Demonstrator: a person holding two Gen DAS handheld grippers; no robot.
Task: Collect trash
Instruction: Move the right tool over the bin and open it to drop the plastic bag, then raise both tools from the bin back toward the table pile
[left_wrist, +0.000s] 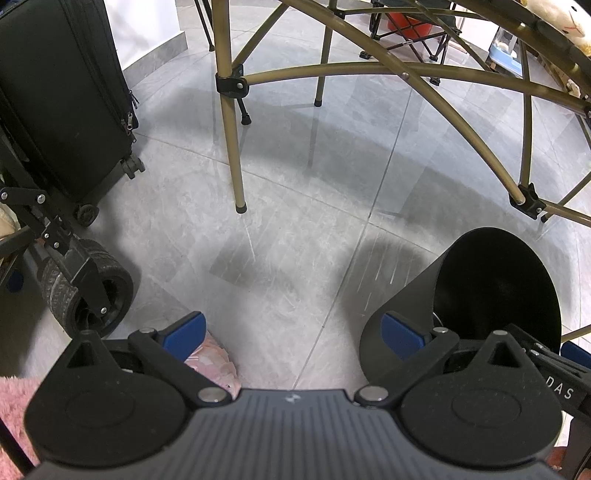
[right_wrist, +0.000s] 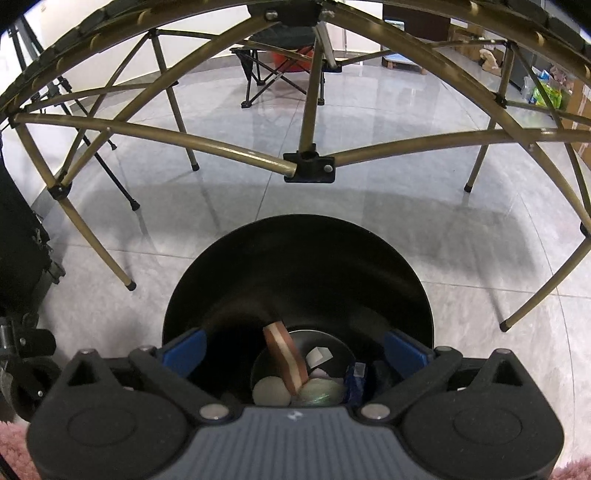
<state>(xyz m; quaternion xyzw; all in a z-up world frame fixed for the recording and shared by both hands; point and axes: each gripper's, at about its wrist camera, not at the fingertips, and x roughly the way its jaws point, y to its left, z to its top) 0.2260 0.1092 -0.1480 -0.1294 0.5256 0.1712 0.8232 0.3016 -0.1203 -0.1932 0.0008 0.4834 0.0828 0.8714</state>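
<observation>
Two grippers point down at a grey tiled floor (left_wrist: 280, 229). The right gripper (right_wrist: 295, 349) hangs directly over the mouth of a round black trash bin (right_wrist: 295, 258), its blue-padded fingers (right_wrist: 184, 350) spread wide with nothing pressed between them. Below and between them, inside the bin, a brown and cream striped strip of trash (right_wrist: 284, 356) stands tilted, blurred along its upper end. At the bin's bottom lie two pale round pieces (right_wrist: 269, 391), a small white scrap (right_wrist: 318, 356) and a blue wrapper (right_wrist: 355, 380).

The left gripper (left_wrist: 293, 336) is released too, its fingers wide apart over bare floor, with the black bin (left_wrist: 491, 288) just beside its right finger. A pink patterned slipper (left_wrist: 216, 360) shows under the left finger. The tan metal legs of a folding frame (left_wrist: 232, 147) stand further off, and a black suitcase (left_wrist: 59, 92) stands at the left.
</observation>
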